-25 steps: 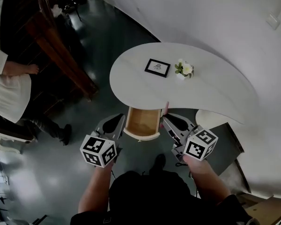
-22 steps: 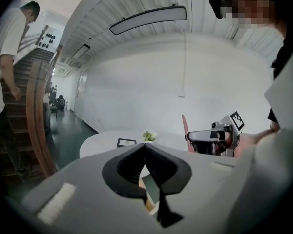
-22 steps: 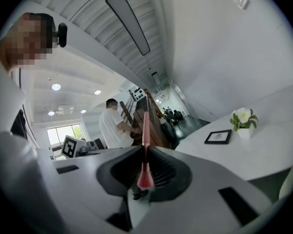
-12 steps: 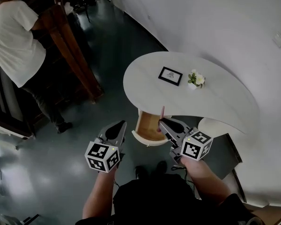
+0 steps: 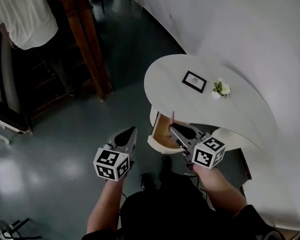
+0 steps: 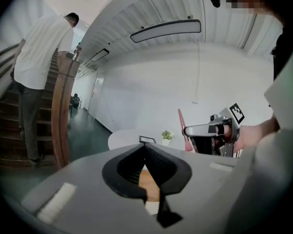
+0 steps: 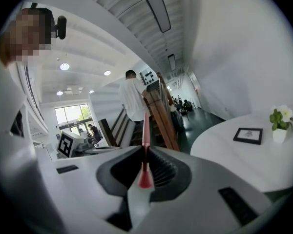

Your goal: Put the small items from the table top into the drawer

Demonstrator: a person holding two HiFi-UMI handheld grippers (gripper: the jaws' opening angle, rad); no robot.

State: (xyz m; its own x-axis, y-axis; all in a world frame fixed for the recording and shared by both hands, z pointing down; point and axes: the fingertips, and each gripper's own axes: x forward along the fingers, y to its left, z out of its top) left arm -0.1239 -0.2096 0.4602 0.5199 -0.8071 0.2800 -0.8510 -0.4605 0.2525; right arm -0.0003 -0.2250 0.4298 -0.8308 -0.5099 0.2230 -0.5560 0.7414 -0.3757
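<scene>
My right gripper (image 5: 173,128) is shut on a thin pink pen (image 5: 173,116) that stands upright between its jaws (image 7: 146,130). It hangs at the right side of the open wooden drawer (image 5: 161,129) under the white table (image 5: 165,86). A small black picture frame (image 5: 194,81) and a little white flower pot (image 5: 221,89) stand on the table top. My left gripper (image 5: 132,130) is shut with nothing in it, to the left of the drawer over the floor. In the left gripper view the right gripper (image 6: 210,130) and the pen (image 6: 181,126) show ahead.
A person in a white shirt (image 5: 25,14) stands at a wooden staircase (image 5: 87,39) to the far left. A white wall (image 5: 230,24) curves behind the table. Dark floor (image 5: 65,134) spreads to the left of the drawer.
The view has swung, so the table and drawer now sit further right. The person by the stairs has moved up and away. The right gripper has kept hold of the pen.
</scene>
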